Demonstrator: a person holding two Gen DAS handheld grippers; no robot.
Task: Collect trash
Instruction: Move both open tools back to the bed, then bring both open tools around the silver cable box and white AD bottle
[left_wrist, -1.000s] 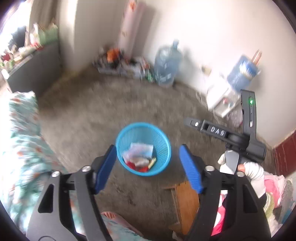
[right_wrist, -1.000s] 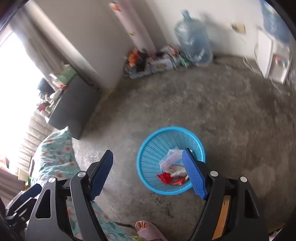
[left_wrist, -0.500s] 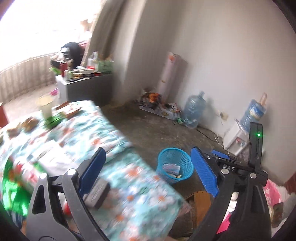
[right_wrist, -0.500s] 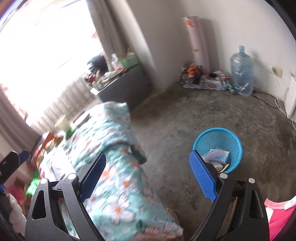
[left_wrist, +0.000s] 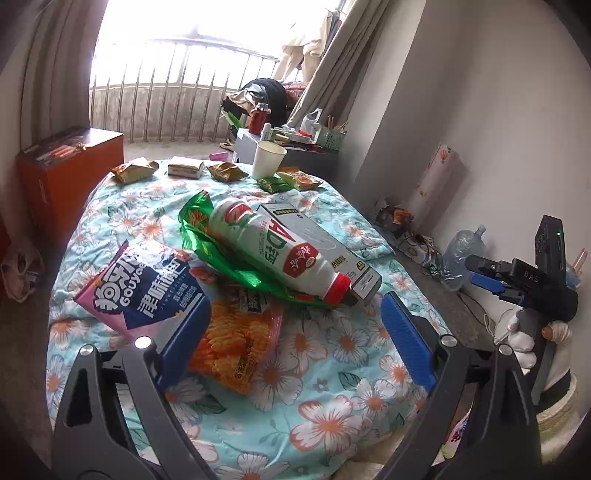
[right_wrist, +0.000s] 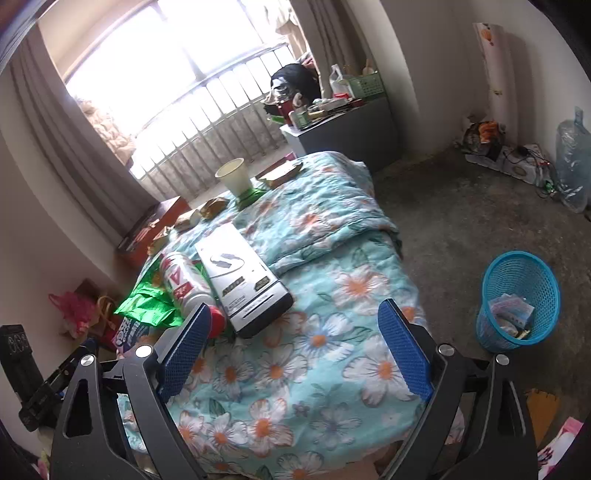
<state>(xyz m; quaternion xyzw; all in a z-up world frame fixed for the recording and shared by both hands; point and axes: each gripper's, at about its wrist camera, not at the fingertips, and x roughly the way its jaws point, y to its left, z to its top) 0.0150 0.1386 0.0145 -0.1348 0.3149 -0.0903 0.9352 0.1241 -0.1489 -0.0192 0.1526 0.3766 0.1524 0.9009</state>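
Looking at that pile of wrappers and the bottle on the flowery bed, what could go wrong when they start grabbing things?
The white bottle lies tilted across the green wrapper and the long box; pulling either could roll it off the quilt. The paper cup stands upright on soft bedding and might tip. The blue bin sits on the floor apart from the bed, so carried wrappers could slip.

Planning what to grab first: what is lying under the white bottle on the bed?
The white bottle lies on a crumpled green wrapper, beside a long box. Whatever is beneath the wrapper is hidden.
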